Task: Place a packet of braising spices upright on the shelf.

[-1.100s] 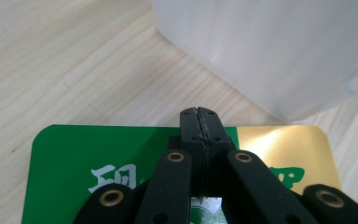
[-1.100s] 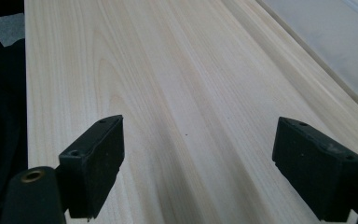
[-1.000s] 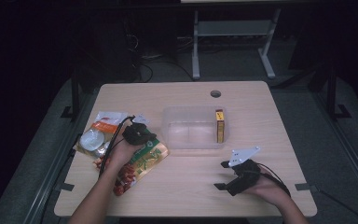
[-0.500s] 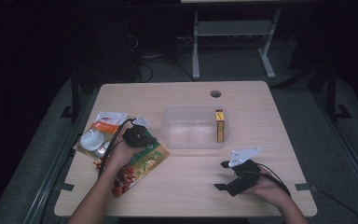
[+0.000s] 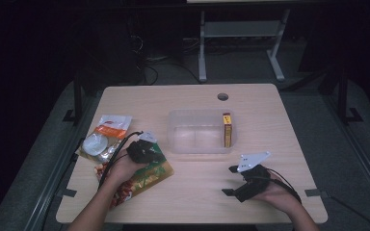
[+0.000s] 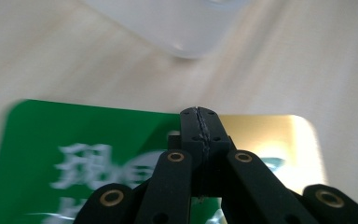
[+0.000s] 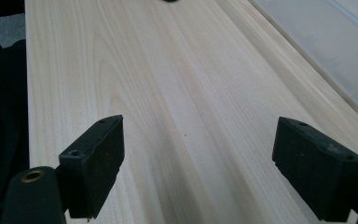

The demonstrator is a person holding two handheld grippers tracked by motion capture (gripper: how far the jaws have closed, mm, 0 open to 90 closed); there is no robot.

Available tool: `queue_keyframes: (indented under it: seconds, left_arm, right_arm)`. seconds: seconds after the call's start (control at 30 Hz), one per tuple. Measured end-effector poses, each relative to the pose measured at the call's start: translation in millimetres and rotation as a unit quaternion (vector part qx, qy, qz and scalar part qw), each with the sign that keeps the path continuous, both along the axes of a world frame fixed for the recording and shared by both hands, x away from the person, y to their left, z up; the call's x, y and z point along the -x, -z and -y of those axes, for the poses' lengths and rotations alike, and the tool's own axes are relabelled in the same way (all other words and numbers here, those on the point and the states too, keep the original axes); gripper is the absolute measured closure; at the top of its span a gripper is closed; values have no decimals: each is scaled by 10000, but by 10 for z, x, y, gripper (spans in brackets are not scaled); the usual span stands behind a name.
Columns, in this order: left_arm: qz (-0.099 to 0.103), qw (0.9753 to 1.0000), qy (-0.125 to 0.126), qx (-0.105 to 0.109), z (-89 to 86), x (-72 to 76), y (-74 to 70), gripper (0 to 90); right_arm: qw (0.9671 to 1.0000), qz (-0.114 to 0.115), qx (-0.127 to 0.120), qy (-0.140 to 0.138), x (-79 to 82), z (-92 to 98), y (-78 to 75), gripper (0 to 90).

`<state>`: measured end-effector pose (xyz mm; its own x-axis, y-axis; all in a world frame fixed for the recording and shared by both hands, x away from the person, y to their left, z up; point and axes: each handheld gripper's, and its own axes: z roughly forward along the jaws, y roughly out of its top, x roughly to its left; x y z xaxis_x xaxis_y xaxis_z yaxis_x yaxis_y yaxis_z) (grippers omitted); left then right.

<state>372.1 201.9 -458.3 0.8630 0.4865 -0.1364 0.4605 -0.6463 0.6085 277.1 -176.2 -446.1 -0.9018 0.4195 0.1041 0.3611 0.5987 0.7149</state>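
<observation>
The right gripper (image 5: 232, 182) is rested on the near right of the table (image 5: 192, 202), unmoved since a second ago, its jaws spread wide and empty. At the near left, the left gripper (image 5: 150, 144) has been carried slightly toward the clear plastic container (image 5: 196, 138); its jaws are pressed together on the top edge of the green snack packet (image 5: 147, 175), which lies flat just beside that container. White lettering on the packet is seen in the left gripper view, too blurred to be read. A yellow box (image 5: 227, 129) stands inside the container's right end; its print cannot be made out.
</observation>
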Motion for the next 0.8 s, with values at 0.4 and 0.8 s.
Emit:
queue_keyframes:
  seconds: [0.4, 0.8]
  left_arm:
    - [545, 9980, -99, -314, 18, 14, -34, 899]
    - [523, 9982, -208, -206, -7, -49, 12, 900]
  right_arm:
    - [10000, 26, -14, 8, 4, 22, -14, 162]
    - [10000, 6, -10, 9, 7, 23, -9, 162]
